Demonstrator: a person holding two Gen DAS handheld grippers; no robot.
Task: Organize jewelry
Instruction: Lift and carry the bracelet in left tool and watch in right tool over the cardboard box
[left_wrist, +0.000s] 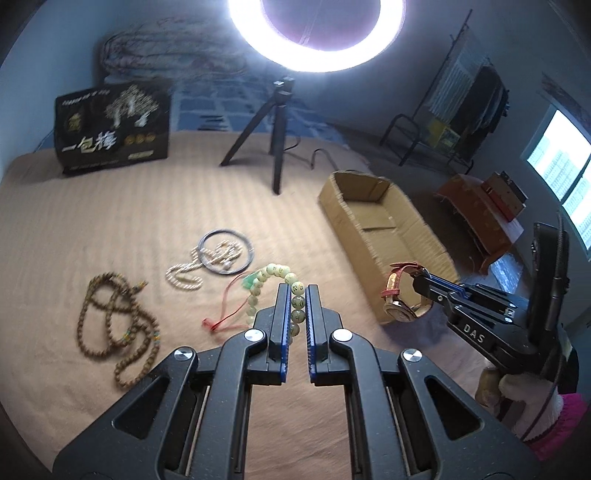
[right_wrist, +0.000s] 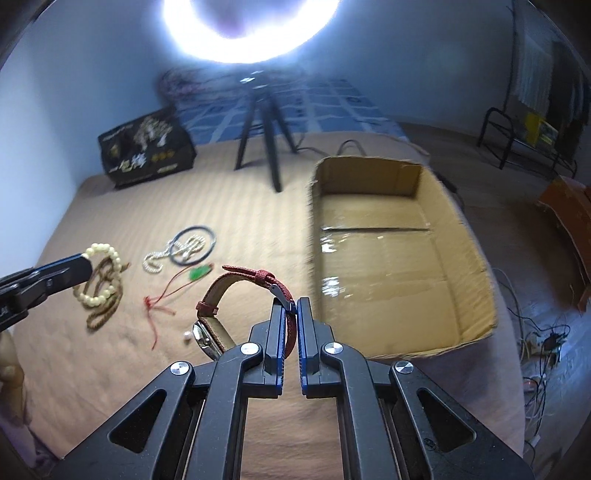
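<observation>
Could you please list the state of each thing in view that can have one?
Left tool: shut on the green bead bracelet, lifted.
Right tool: shut on the watch strap, lifted.
Cardboard box: open, nothing visible inside.
Ring light: on.
Brown bead necklace: lying loose.
Pearl necklace: lying across the dark bangle.
Red cord pendant: lying loose.

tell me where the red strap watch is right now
The watch hangs by its strap in the right gripper's jaws, lifted above the bed just left of the cardboard box.
</observation>
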